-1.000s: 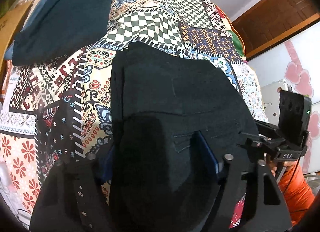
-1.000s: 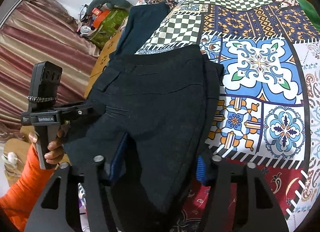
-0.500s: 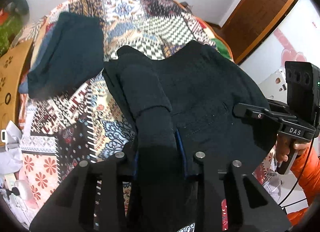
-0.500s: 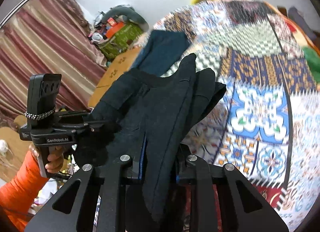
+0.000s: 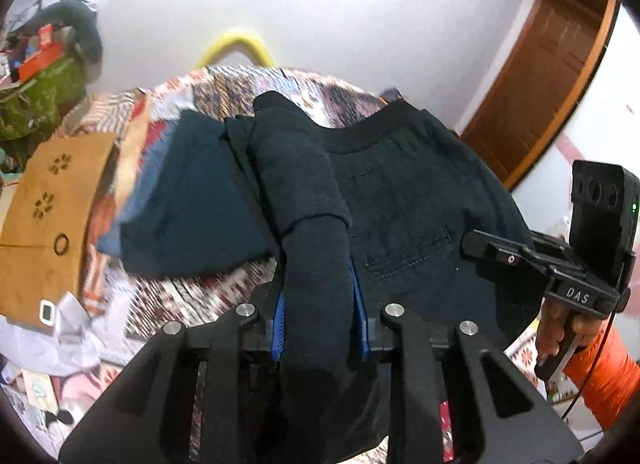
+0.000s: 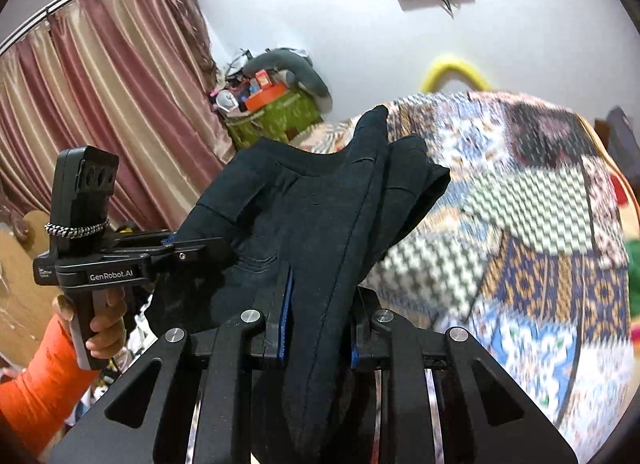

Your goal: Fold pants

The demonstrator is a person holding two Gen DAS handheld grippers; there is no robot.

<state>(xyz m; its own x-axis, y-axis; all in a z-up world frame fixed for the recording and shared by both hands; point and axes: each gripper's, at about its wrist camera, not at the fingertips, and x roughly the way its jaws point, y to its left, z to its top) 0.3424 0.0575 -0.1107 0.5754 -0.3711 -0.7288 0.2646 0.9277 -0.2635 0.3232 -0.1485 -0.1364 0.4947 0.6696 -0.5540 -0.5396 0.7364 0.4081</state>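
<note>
While the left gripper [image 5: 318, 320] is closing on a bunched fold of the black pants [image 5: 404, 199], the right gripper [image 6: 316, 328] clamps another (waistband uppermost) above the patchwork bedspread [image 6: 520, 248].

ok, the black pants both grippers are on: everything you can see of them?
The black pants look like dark, slightly fuzzy woven cloth with a ribbed waistband, a stitched welt pocket and visible seams. They hang bunched, raised above the patchwork bedspread. The left gripper pinches one rolled fold, its jaws closing; the right gripper clamps another fold along a seam.
</note>
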